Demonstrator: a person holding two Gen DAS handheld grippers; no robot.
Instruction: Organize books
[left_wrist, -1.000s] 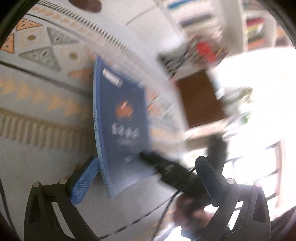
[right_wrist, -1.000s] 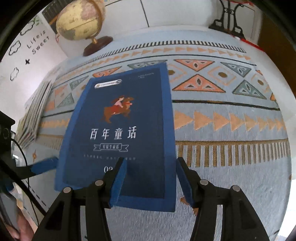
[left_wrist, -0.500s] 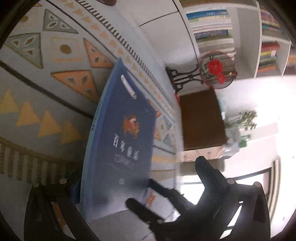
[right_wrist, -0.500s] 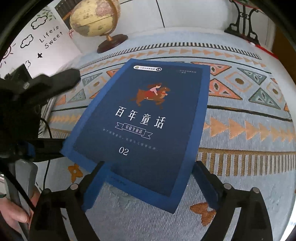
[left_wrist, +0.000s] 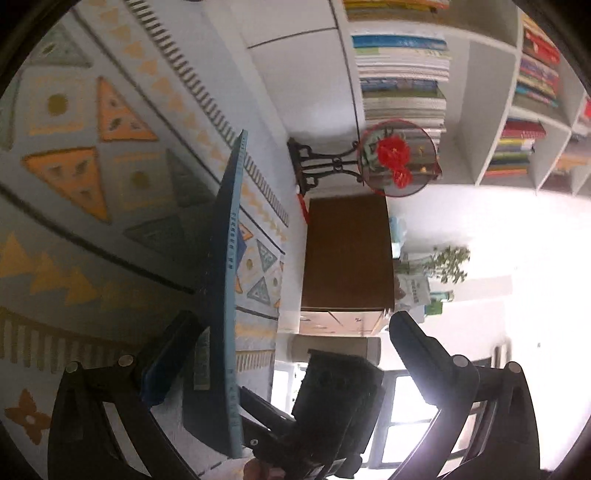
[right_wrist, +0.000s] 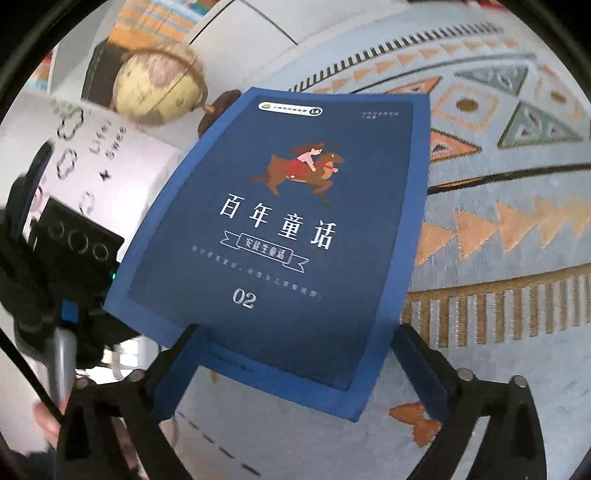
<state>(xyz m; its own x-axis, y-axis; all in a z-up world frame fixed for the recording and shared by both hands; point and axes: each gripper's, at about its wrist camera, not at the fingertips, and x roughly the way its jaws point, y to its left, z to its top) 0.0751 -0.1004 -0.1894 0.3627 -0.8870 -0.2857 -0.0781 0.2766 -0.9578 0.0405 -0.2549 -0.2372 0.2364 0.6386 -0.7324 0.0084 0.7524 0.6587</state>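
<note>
Item: thin dark-blue softcover book (right_wrist: 295, 236), white title lettering, rider-on-horse emblem, numbered 02. Location: lifted clear of the pale patterned woven rug (right_wrist: 517, 236), tilted, near edge lying between both tools.

Right gripper (right_wrist: 295, 365): jaws opening, now spread about as wide as they go. The book's lower edge sits between the blue pads, which stand off either side; no pressure on the cover is visible.

Left gripper (left_wrist: 288, 354): in its own view the book shows edge-on (left_wrist: 229, 295), just beside the left-hand blue finger pad (left_wrist: 162, 365). The other finger stands well apart, with the opposite tool's black body in the gap. Jaws wide; whether the pad actually bears on the book cannot be told.

Surroundings: cream desk globe (right_wrist: 159, 85); white bookshelf holding stacked books (left_wrist: 480, 110); red round ornament on black stand (left_wrist: 395, 158).

Step in hand, by judgement: handover of the book from right tool to left. Next move calls for the left jaws to close firmly near the spine before the right tool clears, then carry toward the shelf.
</note>
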